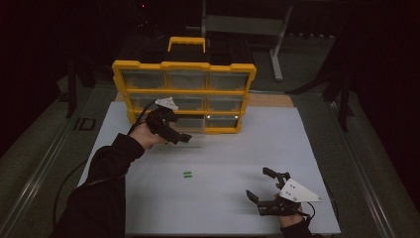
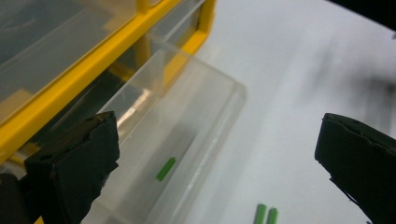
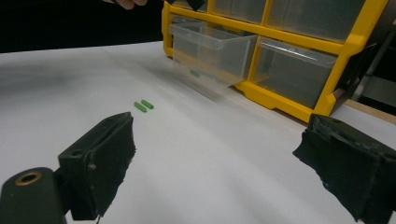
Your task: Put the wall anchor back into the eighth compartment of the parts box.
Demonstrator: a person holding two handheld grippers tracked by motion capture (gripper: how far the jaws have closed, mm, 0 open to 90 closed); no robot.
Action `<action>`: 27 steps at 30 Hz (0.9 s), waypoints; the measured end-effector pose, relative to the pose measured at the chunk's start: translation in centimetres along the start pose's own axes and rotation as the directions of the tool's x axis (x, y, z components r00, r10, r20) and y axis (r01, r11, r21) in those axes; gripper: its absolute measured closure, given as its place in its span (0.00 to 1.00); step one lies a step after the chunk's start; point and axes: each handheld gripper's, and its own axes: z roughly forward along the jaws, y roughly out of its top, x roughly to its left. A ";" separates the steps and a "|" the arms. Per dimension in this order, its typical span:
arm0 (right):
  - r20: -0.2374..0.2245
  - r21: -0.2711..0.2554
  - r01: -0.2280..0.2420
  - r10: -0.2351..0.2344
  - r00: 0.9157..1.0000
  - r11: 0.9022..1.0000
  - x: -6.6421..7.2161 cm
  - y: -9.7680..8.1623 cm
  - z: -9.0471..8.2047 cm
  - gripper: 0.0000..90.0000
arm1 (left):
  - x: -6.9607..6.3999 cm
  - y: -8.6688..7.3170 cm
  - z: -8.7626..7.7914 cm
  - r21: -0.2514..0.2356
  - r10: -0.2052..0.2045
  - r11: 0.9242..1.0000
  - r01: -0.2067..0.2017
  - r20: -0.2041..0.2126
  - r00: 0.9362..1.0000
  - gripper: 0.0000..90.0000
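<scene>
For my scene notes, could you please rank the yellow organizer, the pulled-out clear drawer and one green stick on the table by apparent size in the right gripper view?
1. yellow organizer
2. clear drawer
3. green stick, by far the smallest

White desk (image 1: 223, 198) lies open between both tongs, only two green pegs (image 1: 187, 174) mid-way; the yellow organizer (image 1: 183, 91) and its pulled-out clear drawer (image 3: 210, 53) block the far side.

I count three small green plastic sticks (image 2: 166, 169), one yellow-framed organiser (image 1: 184, 94) with nine clear drawers, and two claws.
</scene>
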 end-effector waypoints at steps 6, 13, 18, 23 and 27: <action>0.002 -0.004 -0.001 0.001 1.000 1.000 -0.1 0.0 0.0 0.10 | -1.6 -0.4 -0.6 -0.017 0.051 0.999 -0.051 0.034 0.998 0.00; 0.002 -0.008 -0.002 0.002 1.000 1.000 -0.1 0.1 -0.1 0.10 | -3.5 -1.3 -0.7 -0.014 0.079 0.997 -0.078 0.087 0.993 0.00; 0.001 -0.007 -0.004 0.004 1.000 1.000 -0.1 0.1 0.0 0.10 | -4.6 -2.4 -0.6 -0.017 0.103 0.995 -0.102 0.104 0.989 0.00; 0.000 -0.007 -0.003 0.003 1.000 1.000 0.0 0.1 -0.1 0.10 | -5.7 -3.4 -0.8 -0.069 0.125 0.991 -0.119 0.098 0.987 0.02; 0.001 -0.006 -0.004 0.004 1.000 1.000 0.0 0.1 0.0 0.10 | -6.2 -4.2 -0.5 -0.067 0.122 0.991 -0.115 0.109 0.987 0.02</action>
